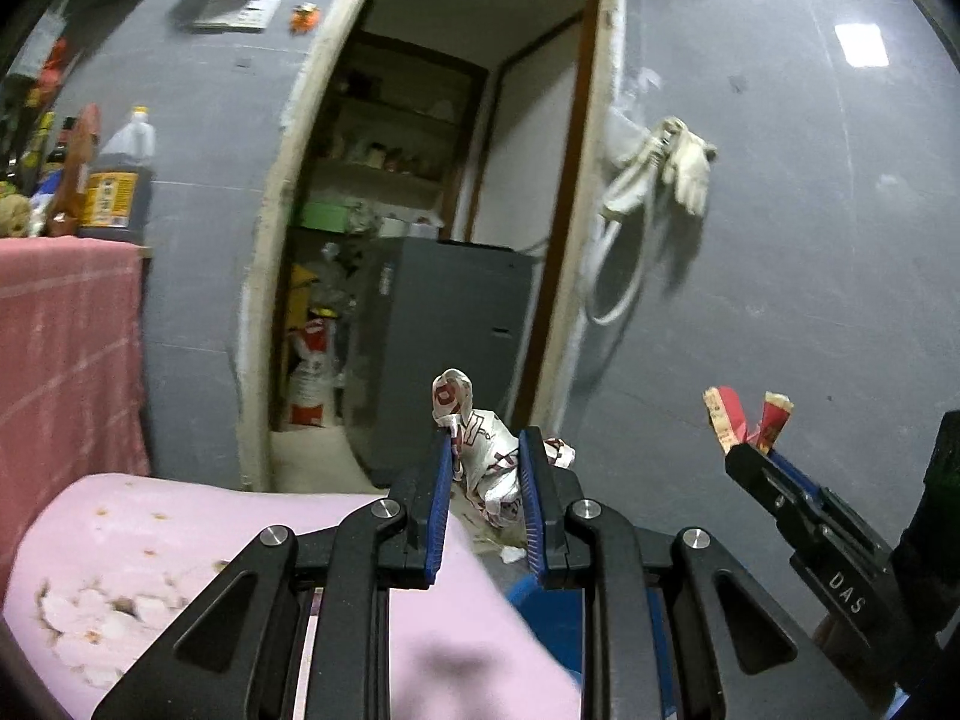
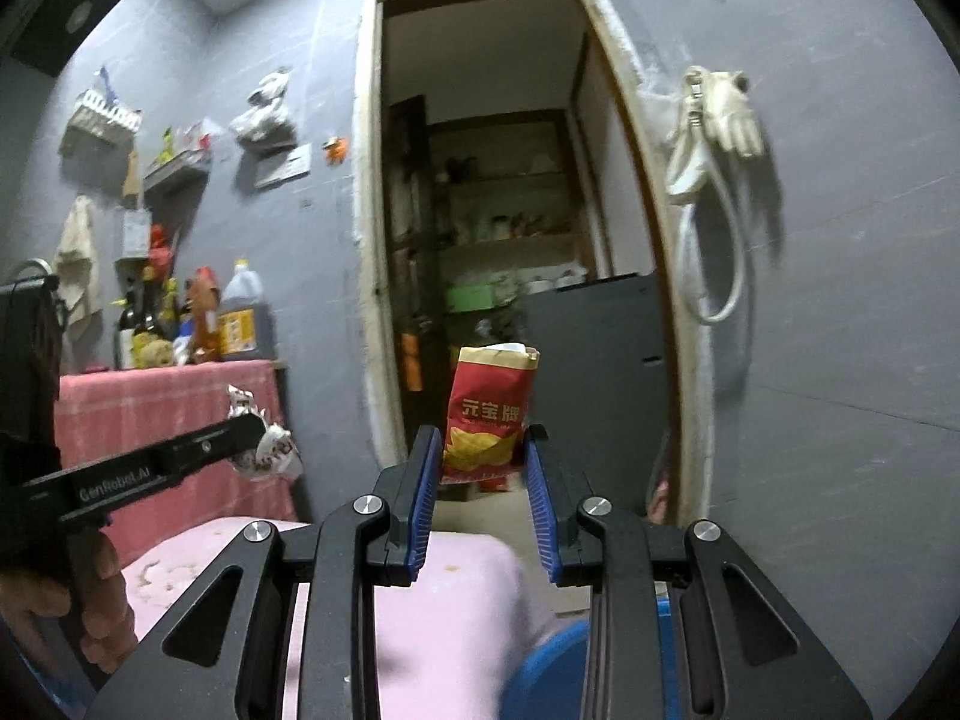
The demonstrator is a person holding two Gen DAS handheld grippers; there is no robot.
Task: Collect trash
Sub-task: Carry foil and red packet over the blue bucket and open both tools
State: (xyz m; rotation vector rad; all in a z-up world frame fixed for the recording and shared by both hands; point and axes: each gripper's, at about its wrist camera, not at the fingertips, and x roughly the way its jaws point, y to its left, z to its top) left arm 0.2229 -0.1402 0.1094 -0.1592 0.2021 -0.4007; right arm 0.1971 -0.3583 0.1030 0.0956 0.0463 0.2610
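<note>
**Left wrist view: both grippers loaded, no bin in sight**

Left wrist view shows the left gripper (image 1: 486, 450) clamped narrow on a crumpled white-and-red wrapper (image 1: 480, 450). The wad stands roughly upright between the blue pads (image 1: 443, 516), its twisted top poking above the fingertips. To the right in the same view, the right gripper (image 1: 747, 450) pinches a red snack bag (image 1: 750, 414) seen edge-on.

Right wrist view: right gripper (image 2: 480, 450) closed narrow on the lower part of the red chip bag (image 2: 489, 414). The bag's long axis is vertical, open torn end up, sticking well above the fingertips. The left gripper (image 2: 240, 438) comes in from the left with its wrapper (image 2: 270, 450), held by a hand (image 2: 72, 588).

Both grippers point about level at a grey wall (image 1: 810, 270) and an open doorway (image 2: 498, 180). A pink cushion (image 1: 180, 540) sits below them, and a blue rim (image 2: 552, 660) shows low between the fingers.

Key relation: both pieces are already gripped, side by side, near each other but not touching. Neither hand is clearly nearer a drop point, since no trash bin is identifiable; cannot tell what the blue object below is. Next move likely carries both to a bin.
</note>
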